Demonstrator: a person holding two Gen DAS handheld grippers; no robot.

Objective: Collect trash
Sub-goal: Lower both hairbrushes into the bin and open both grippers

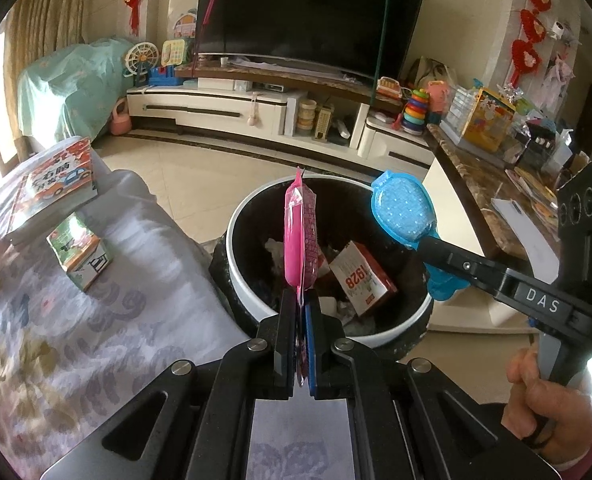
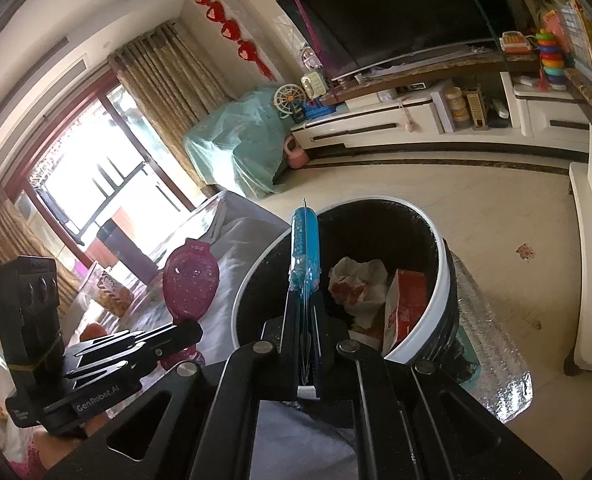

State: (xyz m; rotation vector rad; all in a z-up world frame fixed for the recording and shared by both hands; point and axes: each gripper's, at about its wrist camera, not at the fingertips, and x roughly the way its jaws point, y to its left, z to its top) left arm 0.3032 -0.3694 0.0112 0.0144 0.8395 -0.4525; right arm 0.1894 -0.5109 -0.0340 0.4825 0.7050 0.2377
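My left gripper [image 1: 302, 304] is shut on a flat pink packet [image 1: 299, 236], held edge-on over the near rim of a round trash bin [image 1: 376, 333] with a white rim and a black liner. My right gripper [image 1: 430, 245] reaches in from the right, shut on a blue dotted packet [image 1: 403, 209] above the bin's right side. In the right wrist view the right gripper [image 2: 305, 308] pinches the blue packet [image 2: 305, 236] over the bin [image 2: 442, 280]. There the left gripper [image 2: 188, 330] holds the pink packet [image 2: 191, 282] just left of the bin. A red and white box [image 1: 362, 276] and crumpled paper [image 2: 356, 284] lie inside.
A sofa with a patterned cover [image 1: 56, 340] lies left of the bin, with a picture book [image 1: 60, 184] and a small green box [image 1: 80, 252] on it. A marble-topped table [image 1: 476, 188] stands to the right. A TV cabinet [image 1: 224, 108] lines the far wall.
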